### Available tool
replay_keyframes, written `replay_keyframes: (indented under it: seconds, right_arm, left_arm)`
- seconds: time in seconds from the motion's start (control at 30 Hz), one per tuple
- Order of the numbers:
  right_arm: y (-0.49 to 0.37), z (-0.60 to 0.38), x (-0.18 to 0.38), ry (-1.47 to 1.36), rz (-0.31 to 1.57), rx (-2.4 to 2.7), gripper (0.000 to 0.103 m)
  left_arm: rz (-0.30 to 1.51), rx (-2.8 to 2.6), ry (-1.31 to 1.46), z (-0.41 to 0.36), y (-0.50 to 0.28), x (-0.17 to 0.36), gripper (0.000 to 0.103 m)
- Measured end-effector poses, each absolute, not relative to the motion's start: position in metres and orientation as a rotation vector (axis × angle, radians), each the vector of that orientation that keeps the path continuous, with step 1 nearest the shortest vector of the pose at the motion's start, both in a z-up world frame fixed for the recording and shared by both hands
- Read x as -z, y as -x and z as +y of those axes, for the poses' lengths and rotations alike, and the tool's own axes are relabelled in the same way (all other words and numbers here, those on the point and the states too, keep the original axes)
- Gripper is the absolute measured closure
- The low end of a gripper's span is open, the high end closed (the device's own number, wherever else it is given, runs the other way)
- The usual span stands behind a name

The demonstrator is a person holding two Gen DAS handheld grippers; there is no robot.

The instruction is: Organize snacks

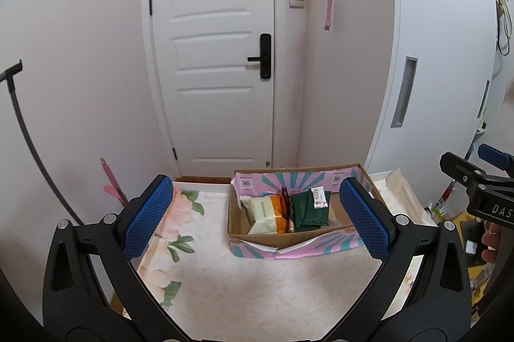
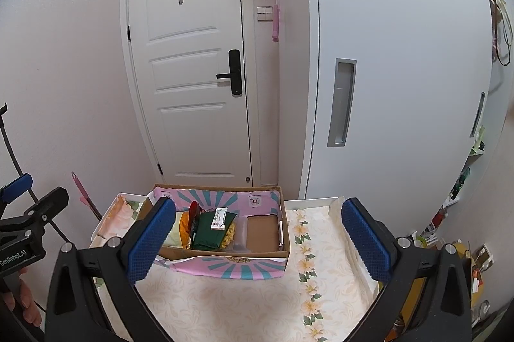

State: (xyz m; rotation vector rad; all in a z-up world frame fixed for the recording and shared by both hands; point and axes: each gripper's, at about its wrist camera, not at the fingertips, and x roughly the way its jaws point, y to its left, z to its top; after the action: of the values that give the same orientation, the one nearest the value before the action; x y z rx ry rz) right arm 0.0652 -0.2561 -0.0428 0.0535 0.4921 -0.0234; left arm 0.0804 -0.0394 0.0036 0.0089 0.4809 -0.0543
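Left wrist view: the left gripper (image 1: 257,213) hangs over the near part of the tabletop (image 1: 257,287) with its fingers (image 1: 147,215) spread wide and holding nothing, and the cardboard box (image 1: 289,241) stands toward the far right corner with a yellow snack bag (image 1: 266,213), a green packet (image 1: 310,210) and a small white sachet (image 1: 319,197) lying inside. Right wrist view: the right gripper (image 2: 258,241) is likewise wide open and empty above the near edge, the box sits at the far left, its left half filled and its right half bare cardboard. No loose snacks show on the tabletop, so the task appears essentially complete, with at most tidying of the packets left.
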Motion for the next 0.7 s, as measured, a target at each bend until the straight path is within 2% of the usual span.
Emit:
replay_keyframes:
  seconds: [0.7]
  right_arm:
    - [-0.0625, -0.2587, 0.0456, -0.06, 0.493, 0.032, 0.0]
  left_arm:
    - [0.475, 0.03, -0.003, -0.0481, -0.0706, -0.0013, 0.0]
